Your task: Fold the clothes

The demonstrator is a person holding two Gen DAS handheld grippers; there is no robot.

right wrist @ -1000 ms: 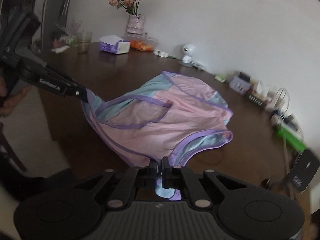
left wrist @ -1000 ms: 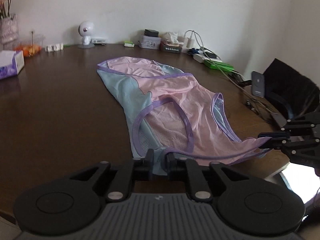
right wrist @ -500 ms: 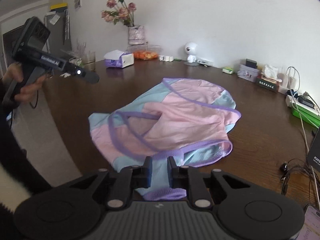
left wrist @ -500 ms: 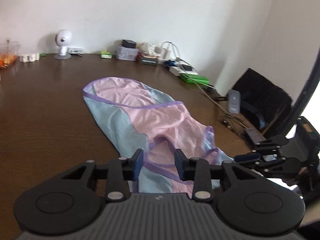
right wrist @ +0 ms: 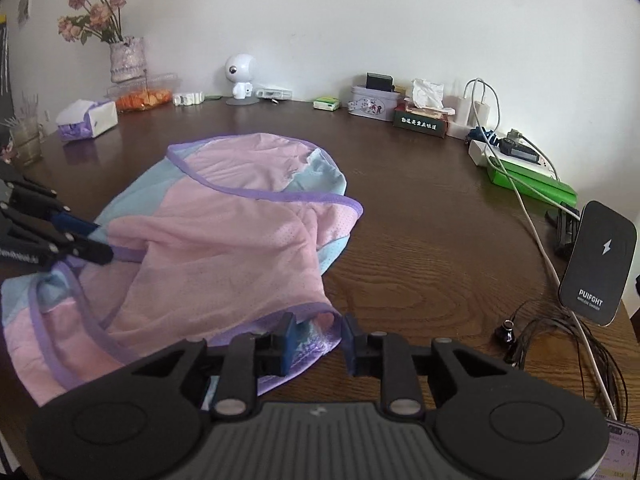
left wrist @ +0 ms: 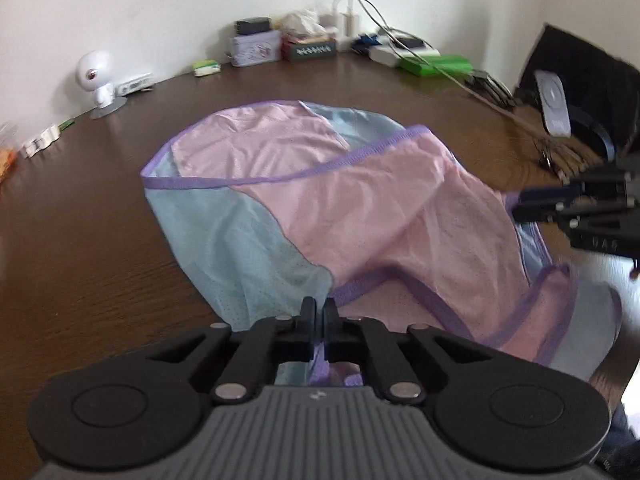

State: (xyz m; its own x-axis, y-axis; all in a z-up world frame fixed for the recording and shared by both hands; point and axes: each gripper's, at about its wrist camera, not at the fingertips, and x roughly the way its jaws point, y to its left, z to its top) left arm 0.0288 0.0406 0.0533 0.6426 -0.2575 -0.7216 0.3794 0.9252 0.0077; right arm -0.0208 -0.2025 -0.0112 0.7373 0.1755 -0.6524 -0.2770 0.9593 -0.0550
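Note:
A pink and light-blue mesh tank top (left wrist: 340,216) with purple trim lies partly folded over itself on the dark wooden table (left wrist: 80,248); it also shows in the right wrist view (right wrist: 224,248). My left gripper (left wrist: 319,312) is shut on the top's near edge. It appears at the left of the right wrist view (right wrist: 94,240). My right gripper (right wrist: 318,336) is open, its fingers on either side of a purple-trimmed corner of the top. It appears at the right of the left wrist view (left wrist: 524,204).
Along the back wall stand a white camera (right wrist: 239,76), a tin (right wrist: 372,102), a tissue box (right wrist: 424,118), a power strip with cables (right wrist: 500,148) and a flower vase (right wrist: 126,58). A black charger stand (right wrist: 598,262) and tangled wires (right wrist: 560,332) sit at the right edge.
The near part of the top has been carried forward over the rest. My left gripper has shut on the fabric; my right gripper has opened wider.

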